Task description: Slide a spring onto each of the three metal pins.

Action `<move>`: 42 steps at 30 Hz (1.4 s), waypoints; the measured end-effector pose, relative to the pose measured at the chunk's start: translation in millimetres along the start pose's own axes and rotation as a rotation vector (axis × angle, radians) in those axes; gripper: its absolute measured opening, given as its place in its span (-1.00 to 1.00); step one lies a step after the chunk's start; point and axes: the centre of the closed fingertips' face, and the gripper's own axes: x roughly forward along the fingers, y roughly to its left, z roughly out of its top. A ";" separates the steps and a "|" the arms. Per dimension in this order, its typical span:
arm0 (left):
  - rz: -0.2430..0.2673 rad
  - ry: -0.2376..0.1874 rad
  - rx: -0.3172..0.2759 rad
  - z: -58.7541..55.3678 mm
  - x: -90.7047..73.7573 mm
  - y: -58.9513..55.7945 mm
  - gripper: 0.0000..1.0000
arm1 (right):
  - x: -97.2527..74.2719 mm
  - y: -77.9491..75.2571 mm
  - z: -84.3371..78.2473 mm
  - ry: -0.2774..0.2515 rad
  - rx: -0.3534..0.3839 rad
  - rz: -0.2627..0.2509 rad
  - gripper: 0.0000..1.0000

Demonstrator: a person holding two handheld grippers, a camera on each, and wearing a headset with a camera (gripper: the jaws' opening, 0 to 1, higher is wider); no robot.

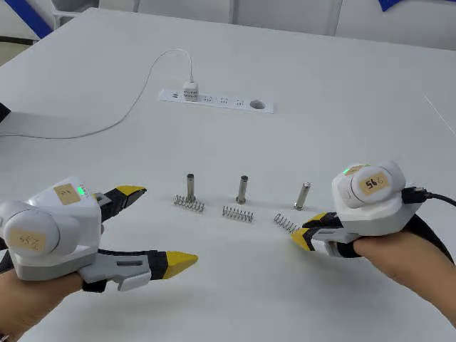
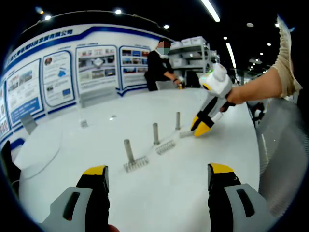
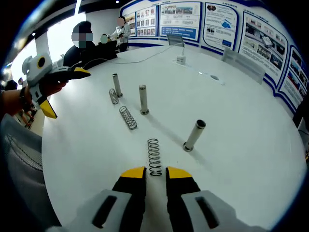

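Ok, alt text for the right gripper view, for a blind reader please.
The right gripper has its fingers nearly together at the near end of a spring on a white table. Beyond stand three metal pins, two more springs beside them, and the open left gripper.

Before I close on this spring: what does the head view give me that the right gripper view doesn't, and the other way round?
Head view: the hand holding the right claw and the black cable off its back. Right gripper view: wall posters, people behind, and its jaws nearly together at the end of the nearest spring; grip unclear. Both: three standing pins, three springs lying beside them, none fitted, and the open left claw.
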 end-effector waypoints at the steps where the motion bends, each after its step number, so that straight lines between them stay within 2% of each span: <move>1: -0.001 0.000 0.000 0.0 0.0 -0.2 0.71 | 1.0 0.0 -0.7 0.003 0.001 0.002 -0.66; 12: -0.003 0.002 -0.002 -0.6 0.0 -1.2 0.70 | -0.2 0.8 -1.1 0.001 0.022 0.018 -0.71; 16: -0.010 0.002 0.002 0.6 0.8 -4.0 0.69 | -0.9 0.6 -2.0 0.003 0.032 0.023 -0.75; 24: -0.039 0.007 0.014 2.3 5.4 -13.5 0.67 | -1.3 1.5 -3.2 0.019 0.003 0.036 -0.77; 32: -0.092 0.020 0.035 0.5 14.6 -25.4 0.57 | -11.1 10.7 -0.8 0.024 -0.073 0.070 -0.78; 42: -0.183 0.012 0.047 8.0 37.0 -45.7 0.33 | -24.4 26.8 14.2 0.012 -0.177 0.128 -0.78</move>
